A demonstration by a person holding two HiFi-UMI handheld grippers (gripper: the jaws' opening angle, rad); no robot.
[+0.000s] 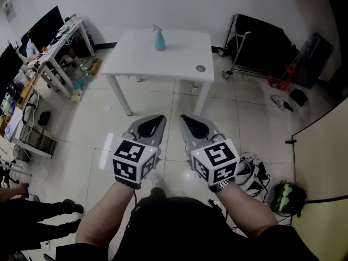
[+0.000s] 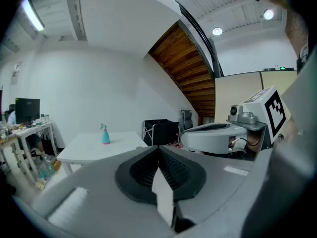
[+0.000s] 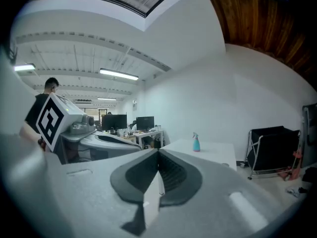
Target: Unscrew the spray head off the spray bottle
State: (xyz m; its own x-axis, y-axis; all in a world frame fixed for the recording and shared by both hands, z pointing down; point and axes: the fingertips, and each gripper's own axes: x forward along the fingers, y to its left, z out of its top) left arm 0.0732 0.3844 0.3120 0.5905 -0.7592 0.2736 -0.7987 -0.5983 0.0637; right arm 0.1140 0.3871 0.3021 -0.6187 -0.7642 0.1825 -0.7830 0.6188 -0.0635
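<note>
On the white rectangular table (image 1: 179, 56), in the head view, the small teal plastic spray bottle (image 1: 159, 38) stands with its spray head on: nothing is unscrewed yet. Only this view shows the tiled floor (image 1: 163, 105) lying between. In the left gripper view the left gripper (image 2: 159, 150) is fully closed and empty. In the right gripper view the right gripper (image 3: 158, 155) is closed and empty too.

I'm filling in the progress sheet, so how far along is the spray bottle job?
Nothing looks done: the spray bottle stands on the white table across the room, its spray head on. In hand: nothing; the left gripper and right gripper are shut, empty. Left: walk over, grip bottle, unscrew head.
</note>
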